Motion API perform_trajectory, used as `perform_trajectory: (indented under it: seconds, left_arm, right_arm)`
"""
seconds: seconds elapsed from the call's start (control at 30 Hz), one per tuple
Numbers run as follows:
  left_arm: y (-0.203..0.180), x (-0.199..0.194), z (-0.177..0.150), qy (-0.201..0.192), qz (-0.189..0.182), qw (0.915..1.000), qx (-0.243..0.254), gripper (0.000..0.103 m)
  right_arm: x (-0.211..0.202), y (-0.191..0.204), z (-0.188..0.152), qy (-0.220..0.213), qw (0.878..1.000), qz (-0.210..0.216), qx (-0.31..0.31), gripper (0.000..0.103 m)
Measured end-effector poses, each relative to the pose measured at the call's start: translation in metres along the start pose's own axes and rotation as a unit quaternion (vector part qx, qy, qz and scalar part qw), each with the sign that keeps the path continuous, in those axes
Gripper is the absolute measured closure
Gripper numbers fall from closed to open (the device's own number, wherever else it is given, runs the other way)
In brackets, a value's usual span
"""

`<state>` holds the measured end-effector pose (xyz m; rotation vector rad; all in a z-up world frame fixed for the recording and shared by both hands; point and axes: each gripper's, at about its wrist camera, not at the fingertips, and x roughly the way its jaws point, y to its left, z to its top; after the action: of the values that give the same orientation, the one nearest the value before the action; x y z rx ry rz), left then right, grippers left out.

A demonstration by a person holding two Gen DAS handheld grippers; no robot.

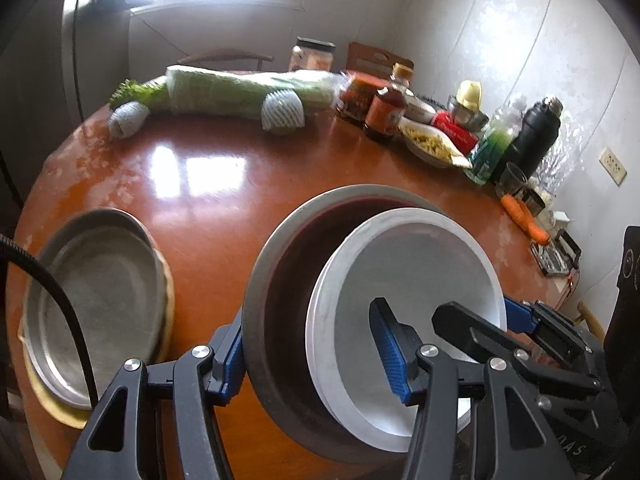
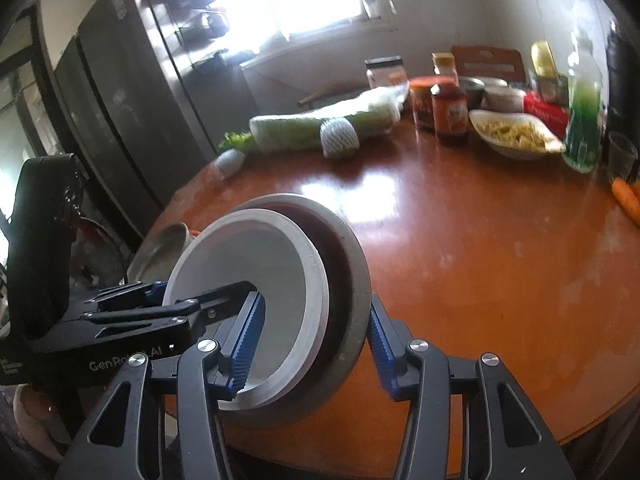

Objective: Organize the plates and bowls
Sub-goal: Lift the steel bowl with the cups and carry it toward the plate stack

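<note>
stack: white plate (image 1: 404,276) nested in grey bowl (image 1: 280,280), both tilted up on edge, held over the round table (image 1: 224,208)
left gripper (image 1: 316,360): part closed, one pad outside the bowl wall, other pad on the plate face, clamping both
right gripper (image 2: 316,344): part closed, same pinch from the opposite rim
axis: stack face stood near vertical between the two claws
target guess: metal dish (image 1: 100,292) lay to the left, nearer the left hand
risk: plate could slip inside the bowl
</note>
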<state>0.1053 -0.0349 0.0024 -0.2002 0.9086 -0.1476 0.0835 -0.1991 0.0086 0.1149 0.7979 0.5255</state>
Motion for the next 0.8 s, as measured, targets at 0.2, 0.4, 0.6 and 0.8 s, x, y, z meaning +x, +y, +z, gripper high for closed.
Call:
perform_trajectory:
  seconds: [0.2,0.4,0.6,0.8]
  left_arm:
    - [0.021,-0.03,0.007,-0.033,0.02,0.9991,-0.019,0.047]
    - [0.052,-0.057,0.008,-0.057,0.04,0.9968,-0.039,0.047]
    - [0.08,-0.081,0.005,-0.078,0.054,0.9936,-0.062,0.047]
    - [0.103,-0.097,0.003,-0.093,0.064,0.9905,-0.078,0.047]
  right_arm:
    - [-0.004,0.031,0.019,-0.018,0.999,0.023,-0.027,0.051]
    - [0.0,0.069,0.035,-0.027,0.997,0.044,-0.06,0.051]
    - [0.01,0.106,0.042,-0.026,0.994,0.062,-0.09,0.051]
    - [0.019,0.132,0.047,-0.018,0.991,0.077,-0.11,0.051]
